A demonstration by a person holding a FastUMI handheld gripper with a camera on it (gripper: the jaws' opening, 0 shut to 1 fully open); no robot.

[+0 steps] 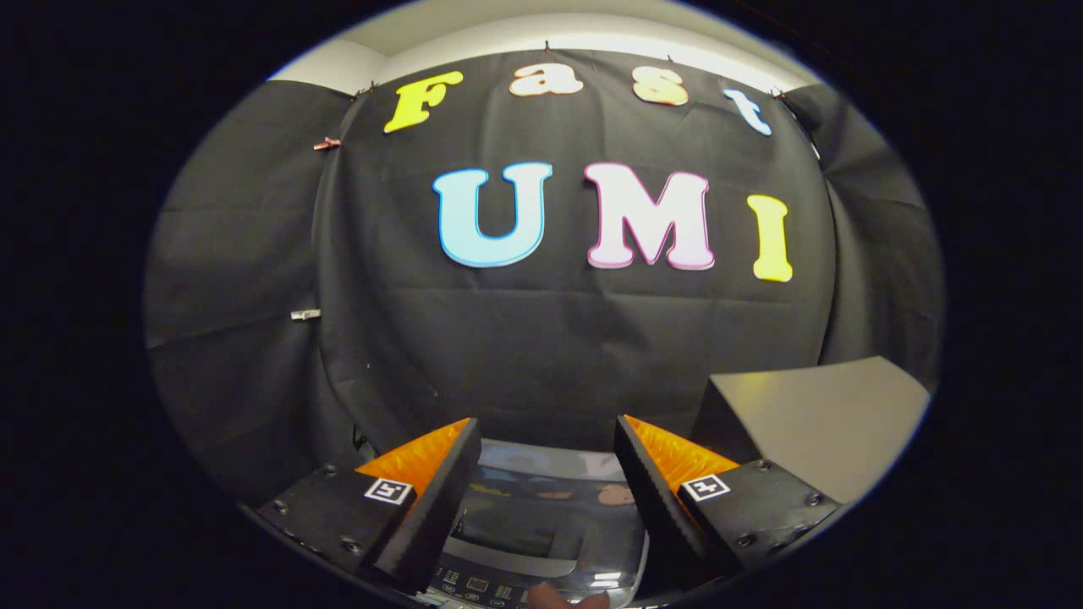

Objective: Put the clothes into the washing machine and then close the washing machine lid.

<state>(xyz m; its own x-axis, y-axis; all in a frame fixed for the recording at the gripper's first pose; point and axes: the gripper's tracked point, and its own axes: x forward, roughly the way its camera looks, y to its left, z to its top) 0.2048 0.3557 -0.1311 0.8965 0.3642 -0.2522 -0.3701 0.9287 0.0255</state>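
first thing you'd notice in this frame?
The gripper, its two fingers spread wide apart with nothing between them. Below and between them lies the washing machine, its glossy lid down and a control panel at the near edge. Beyond the right finger stands a grey box against the black booth wall.

A: Dim booth?
B: Yes. Light falls from above, along the pale ceiling strip (541, 38).
A: Glare?
B: Reflections on the washing machine lid (541, 499). Straight lines bow outward; focus stays sharp.
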